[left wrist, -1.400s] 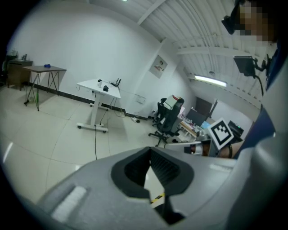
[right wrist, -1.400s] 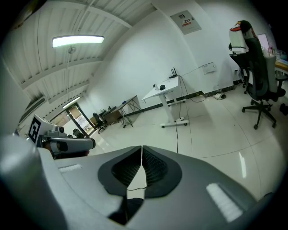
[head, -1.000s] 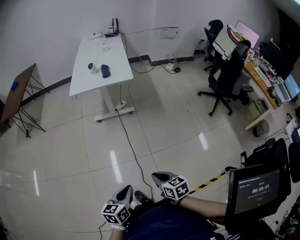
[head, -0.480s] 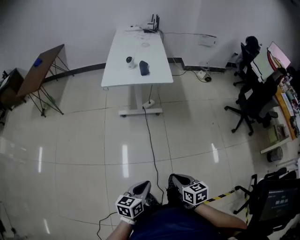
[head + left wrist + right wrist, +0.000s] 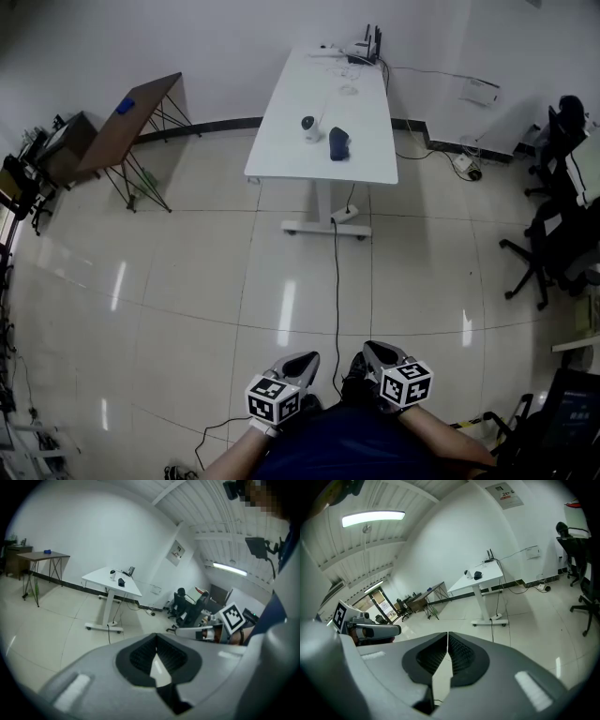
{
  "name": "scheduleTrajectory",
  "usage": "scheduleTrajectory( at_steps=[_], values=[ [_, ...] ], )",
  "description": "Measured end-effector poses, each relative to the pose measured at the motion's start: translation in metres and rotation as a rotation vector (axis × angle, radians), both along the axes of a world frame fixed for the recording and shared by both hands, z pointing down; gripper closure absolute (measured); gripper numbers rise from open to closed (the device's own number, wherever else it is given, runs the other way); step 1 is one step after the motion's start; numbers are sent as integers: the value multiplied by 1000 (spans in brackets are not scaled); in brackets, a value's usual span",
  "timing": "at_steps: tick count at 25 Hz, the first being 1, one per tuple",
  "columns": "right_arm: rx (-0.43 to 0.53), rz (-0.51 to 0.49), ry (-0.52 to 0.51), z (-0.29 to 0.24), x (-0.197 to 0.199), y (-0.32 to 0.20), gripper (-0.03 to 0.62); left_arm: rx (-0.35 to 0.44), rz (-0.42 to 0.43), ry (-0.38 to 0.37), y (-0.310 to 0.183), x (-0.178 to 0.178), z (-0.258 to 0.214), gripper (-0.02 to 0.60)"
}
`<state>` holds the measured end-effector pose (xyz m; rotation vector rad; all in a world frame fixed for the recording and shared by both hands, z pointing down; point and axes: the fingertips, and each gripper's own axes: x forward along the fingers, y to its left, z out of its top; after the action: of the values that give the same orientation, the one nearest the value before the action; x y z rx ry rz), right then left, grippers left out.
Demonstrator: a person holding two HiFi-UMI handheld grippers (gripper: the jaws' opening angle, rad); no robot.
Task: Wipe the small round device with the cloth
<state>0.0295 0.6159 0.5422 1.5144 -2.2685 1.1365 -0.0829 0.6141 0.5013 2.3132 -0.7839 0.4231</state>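
A small round white device point(image 5: 308, 125) stands on a white table point(image 5: 366, 164) across the room, with a dark cloth point(image 5: 338, 142) lying just right of it. The left gripper view shows the device point(image 5: 113, 572) and the cloth point(image 5: 121, 582) far off, and so does the right gripper view, with the device point(image 5: 466, 573) beside the cloth point(image 5: 477, 576). My left gripper point(image 5: 305, 357) and right gripper point(image 5: 371, 349) are held side by side close to my body, far from the table. Both are shut with nothing between the jaws.
A black cable point(image 5: 336, 281) runs over the tiled floor from the table's foot toward me. A brown folding table point(image 5: 141, 108) stands at the left wall, and black office chairs point(image 5: 553, 234) stand at the right. A router point(image 5: 361, 47) sits at the table's far end.
The head view has swung: the white table has slid from upper left to upper centre-right, and the desks at the right have mostly left the picture. Both grippers stay shut near my body.
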Motion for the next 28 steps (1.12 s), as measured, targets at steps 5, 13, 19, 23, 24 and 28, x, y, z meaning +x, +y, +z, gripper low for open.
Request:
scheduleTrajectory(
  at_steps=[5, 13, 19, 23, 24, 28],
  values=[
    [24, -4, -19, -6, 42, -44, 579, 30, -41, -8, -44, 40, -14, 578],
    [41, 10, -46, -8, 87, -90, 579, 42, -63, -32, -81, 75, -15, 578],
    [22, -11, -63, -1, 80, -117, 582, 19, -66, -33, -114, 76, -8, 578],
    [15, 18, -43, 3, 79, -148, 582, 25, -37, -10, -150, 75, -4, 578],
    [14, 29, -37, 3, 78, -157, 582, 26, -31, -4, -162, 73, -4, 578],
    [30, 66, -15, -7, 73, -200, 583, 37, -8, 26, -213, 62, -9, 578]
  ],
)
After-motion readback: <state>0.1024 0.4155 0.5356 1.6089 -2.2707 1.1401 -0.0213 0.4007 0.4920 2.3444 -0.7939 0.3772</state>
